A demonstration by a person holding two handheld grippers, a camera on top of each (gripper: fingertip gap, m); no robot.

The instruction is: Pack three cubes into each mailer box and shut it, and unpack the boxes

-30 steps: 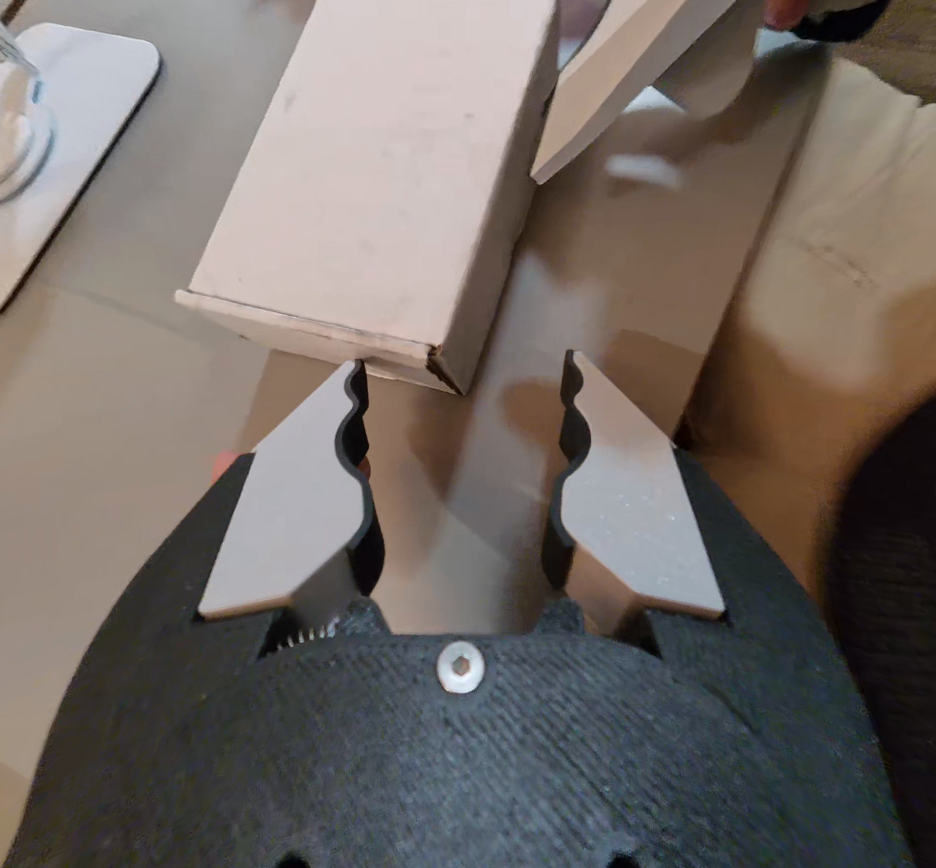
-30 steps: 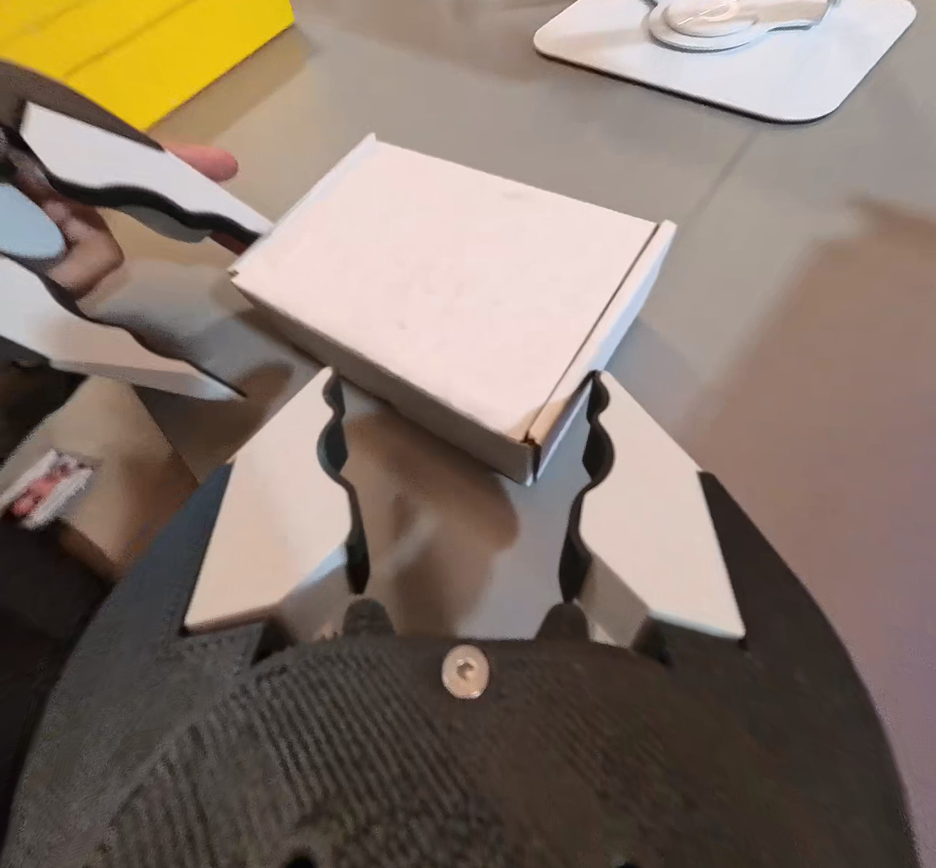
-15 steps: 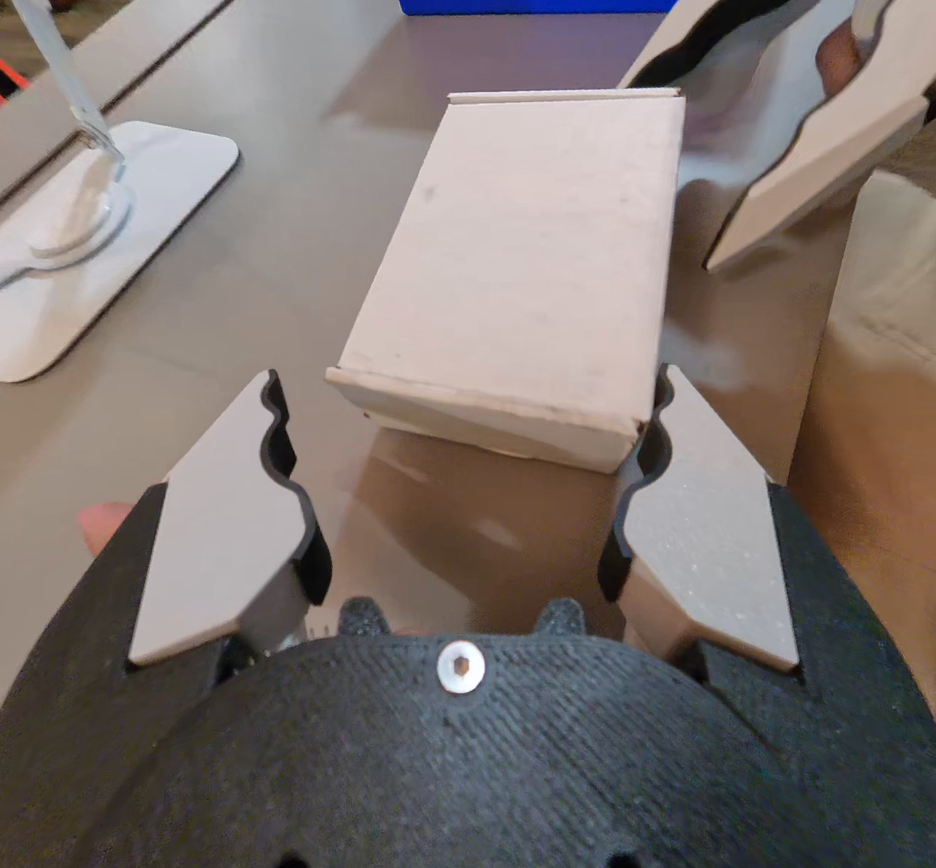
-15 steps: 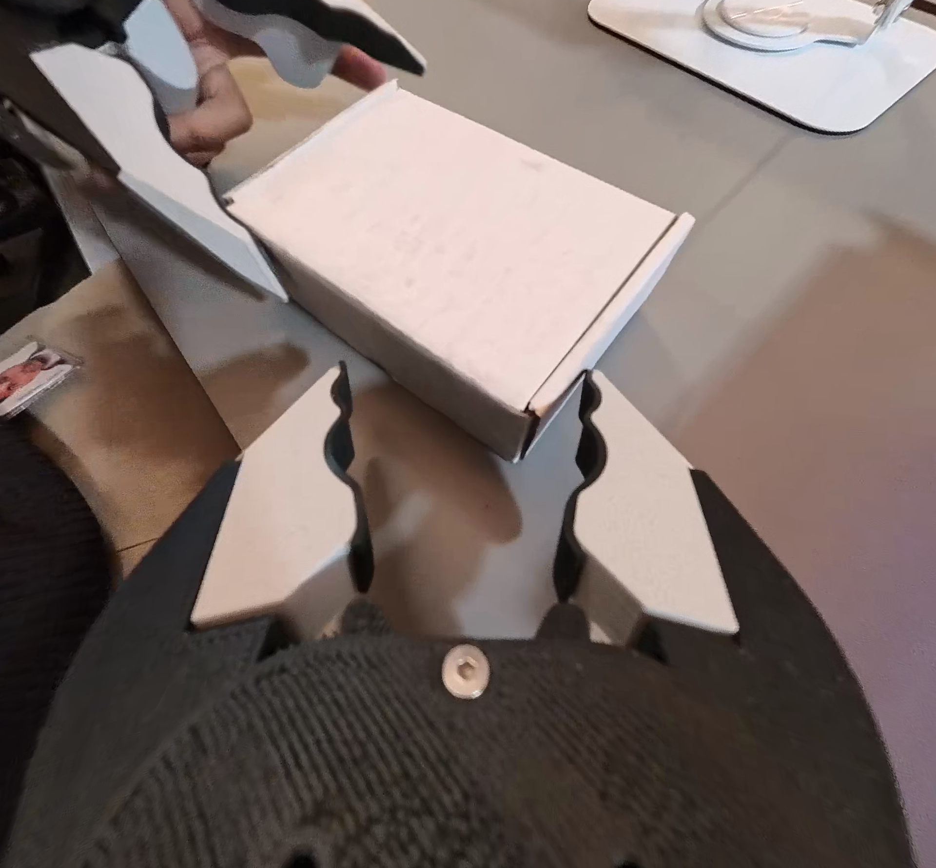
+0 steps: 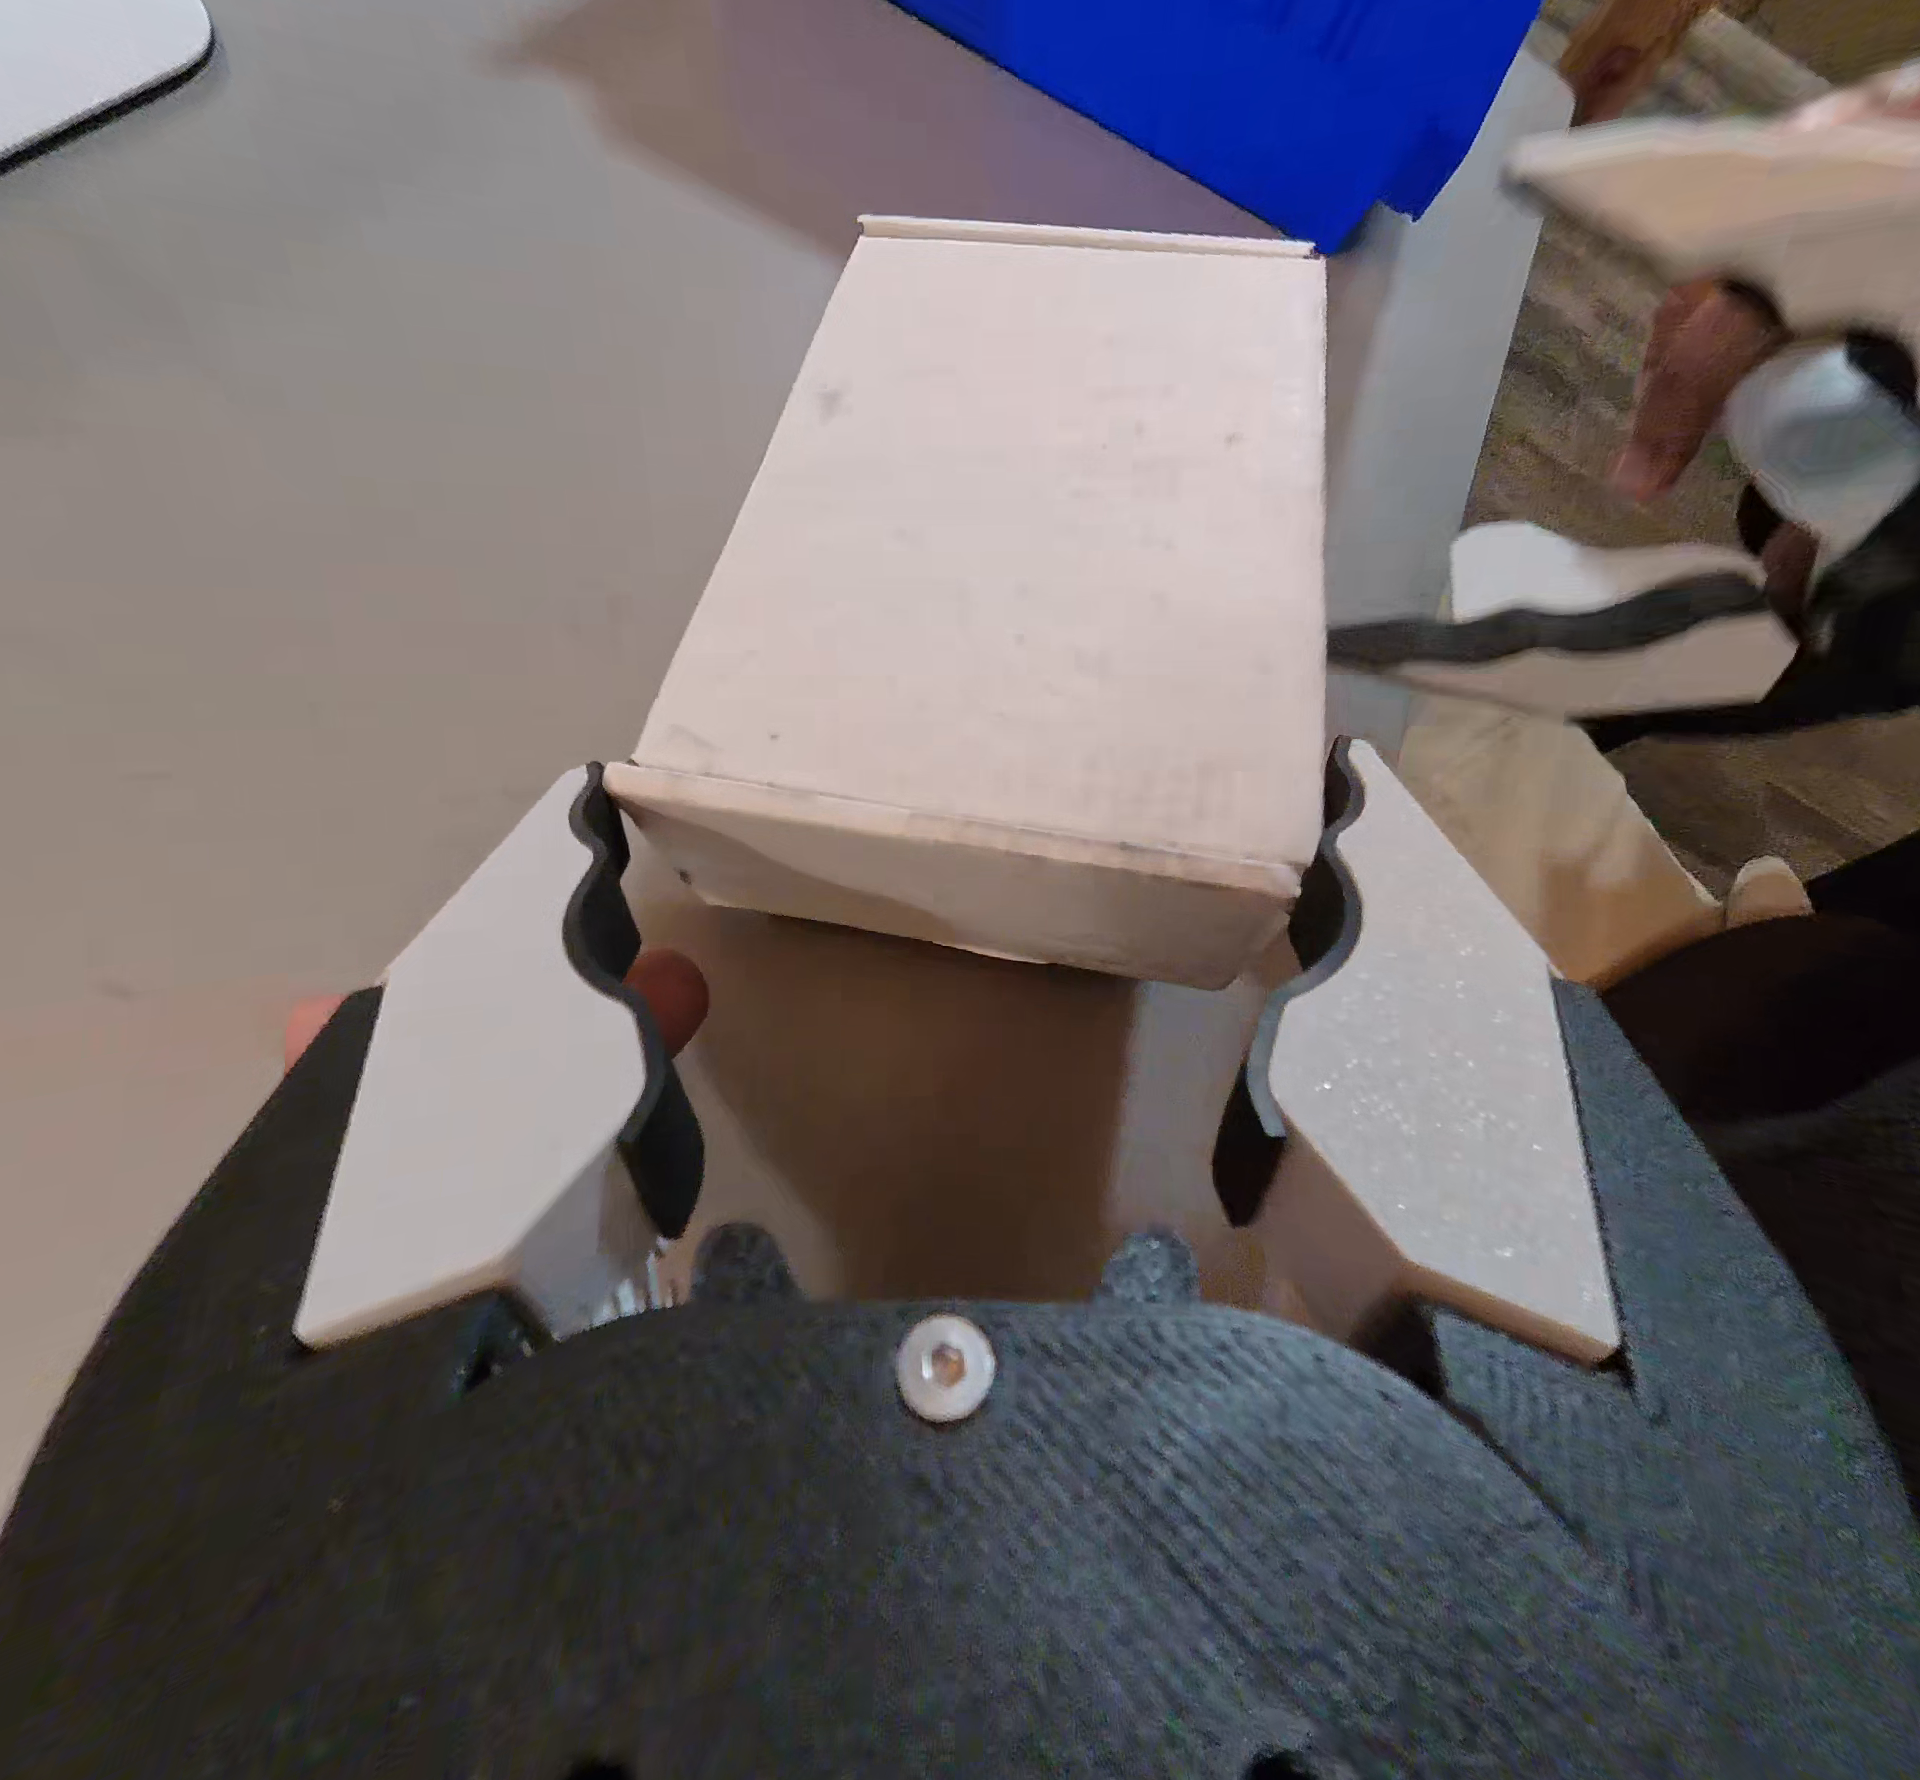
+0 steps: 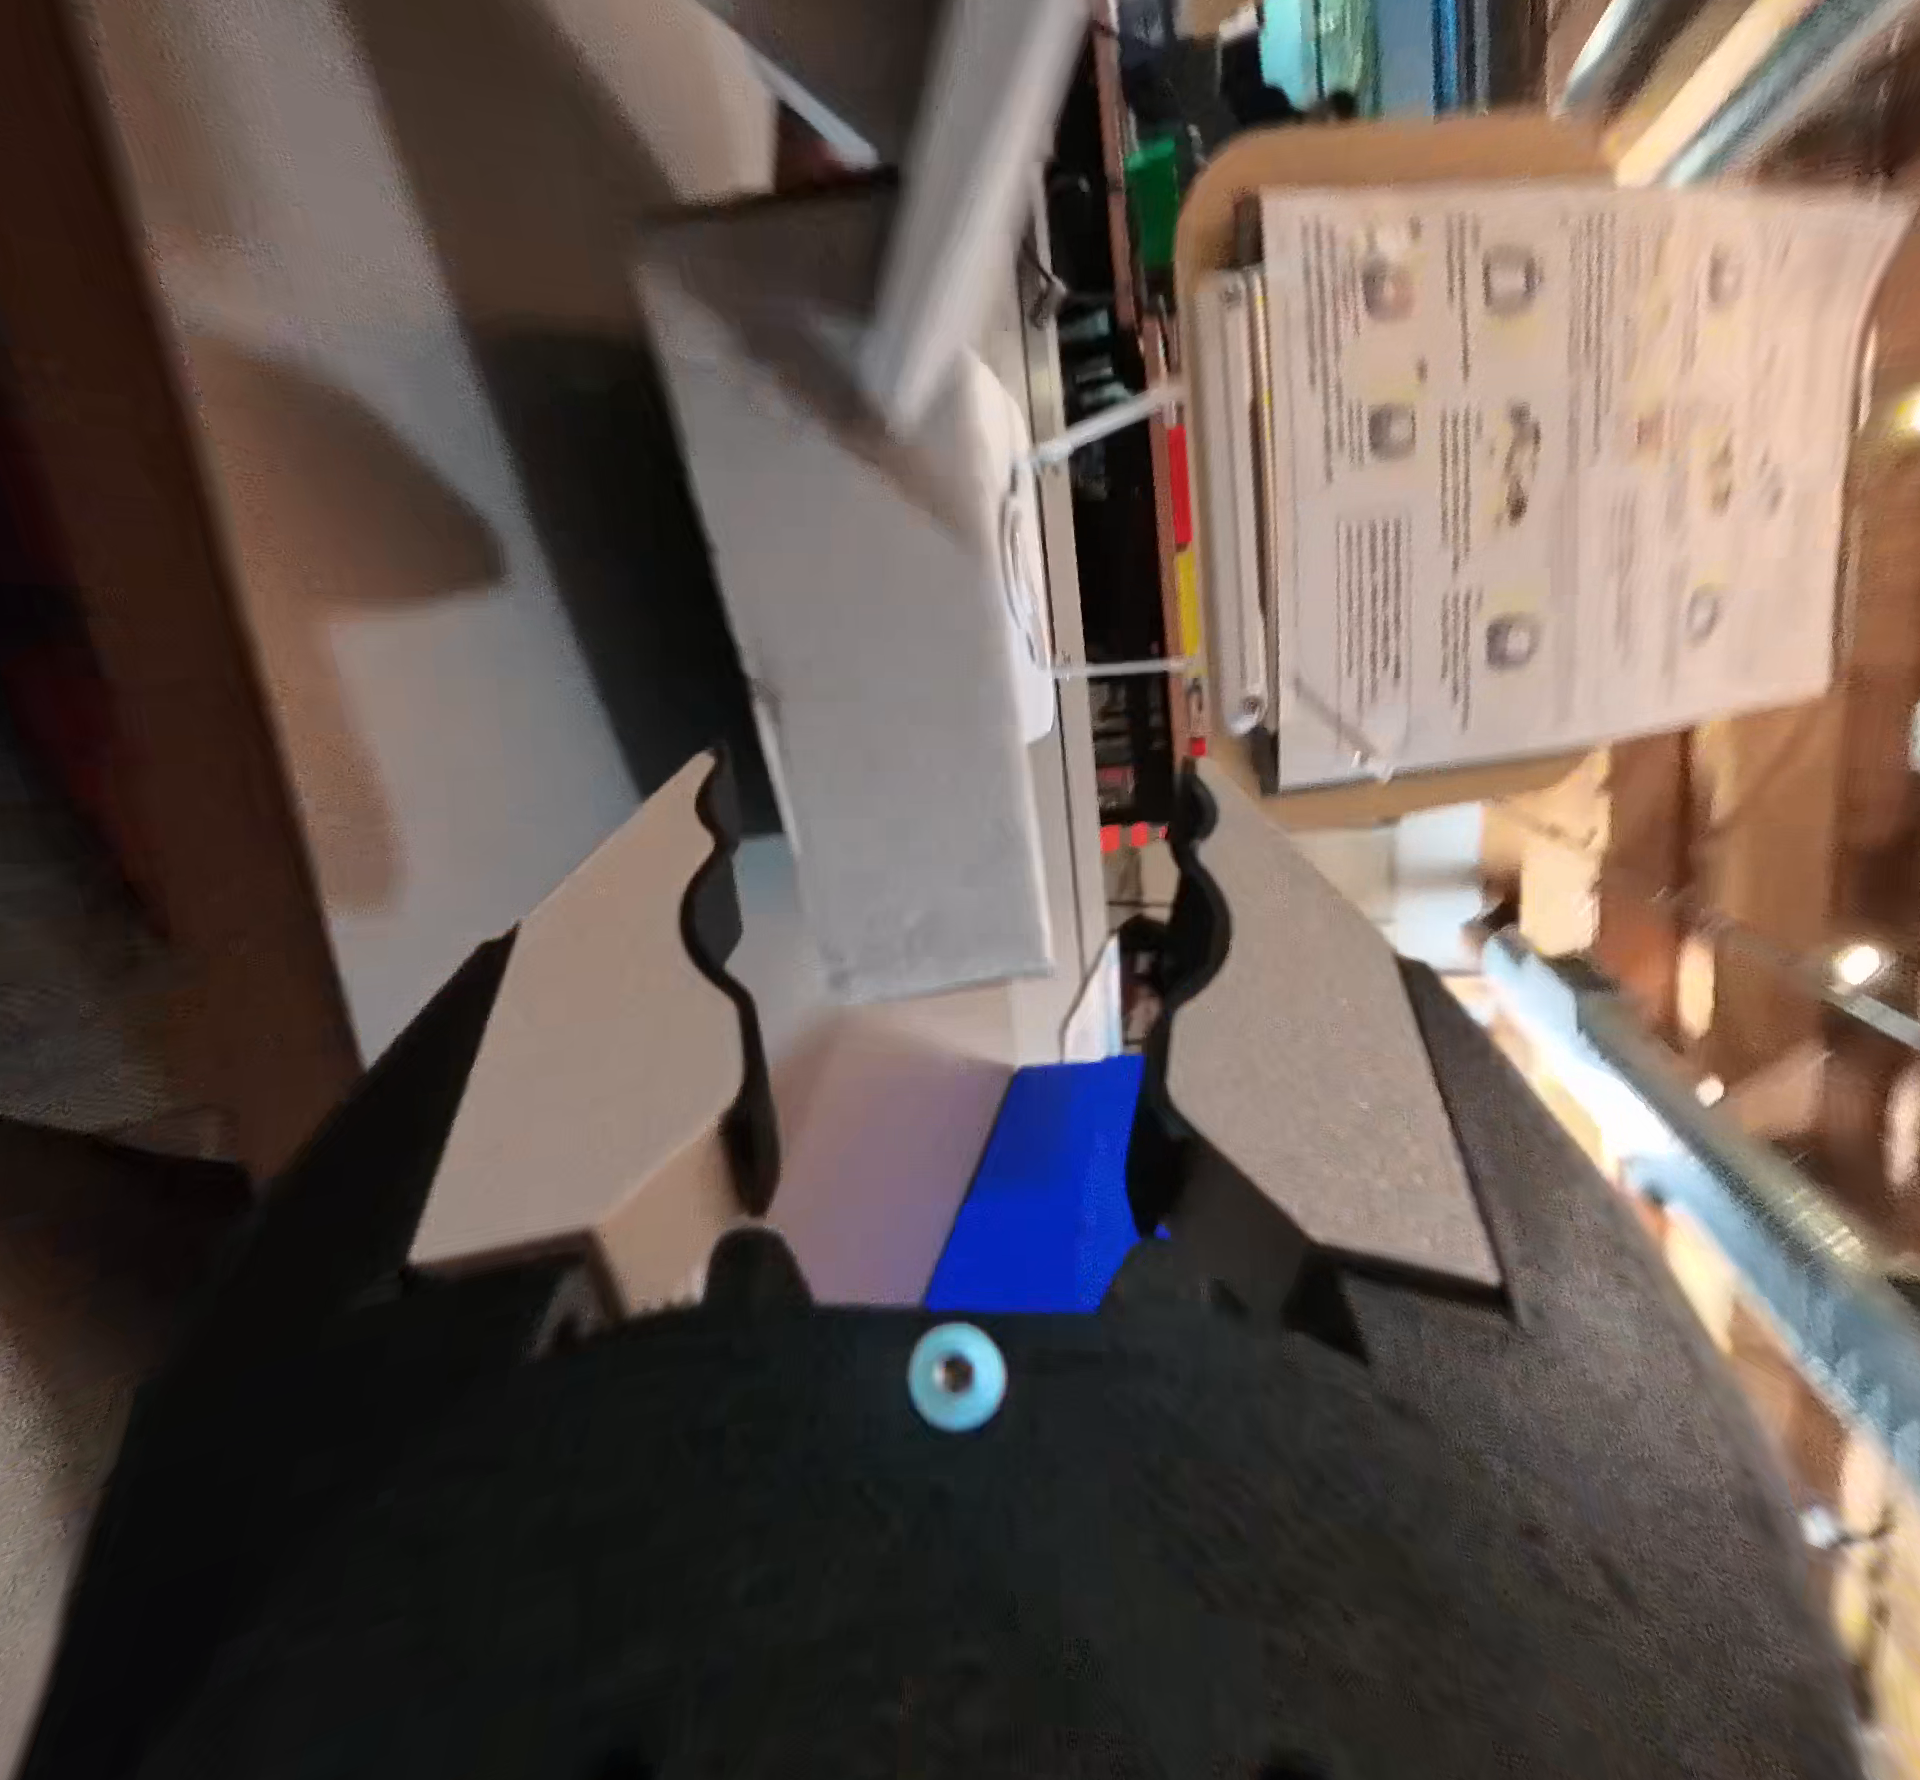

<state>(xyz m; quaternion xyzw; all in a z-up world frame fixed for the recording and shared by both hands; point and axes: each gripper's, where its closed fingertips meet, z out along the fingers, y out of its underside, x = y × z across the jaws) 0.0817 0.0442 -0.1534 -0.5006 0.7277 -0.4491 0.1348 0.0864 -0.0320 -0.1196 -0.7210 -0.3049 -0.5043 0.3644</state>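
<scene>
A closed white cardboard mailer box [image 5: 997,535] lies on the grey table [image 5: 312,483] near its right edge. My left gripper [image 5: 966,785] holds the box's near end, one fingertip against each side. No cubes show. My right gripper [image 5: 1455,400] hangs open and empty off the table's right edge, apart from the box. The right wrist view is blurred and rolled on its side. There the right gripper [image 6: 951,774] is open, and the box [image 6: 883,691] lies just beyond its tips.
A blue bin [image 5: 1143,16] stands behind the box and also shows in the right wrist view [image 6: 1039,1190]. A white stand base [image 5: 73,47] is at the far left. A clipboard with a sheet [image 6: 1507,483] stands behind. A person's leg [image 5: 1507,847] is by the table edge.
My left gripper has moved forward and closed a little onto the box's near end. My right gripper has left the box, swung off to the right and rolled onto its side.
</scene>
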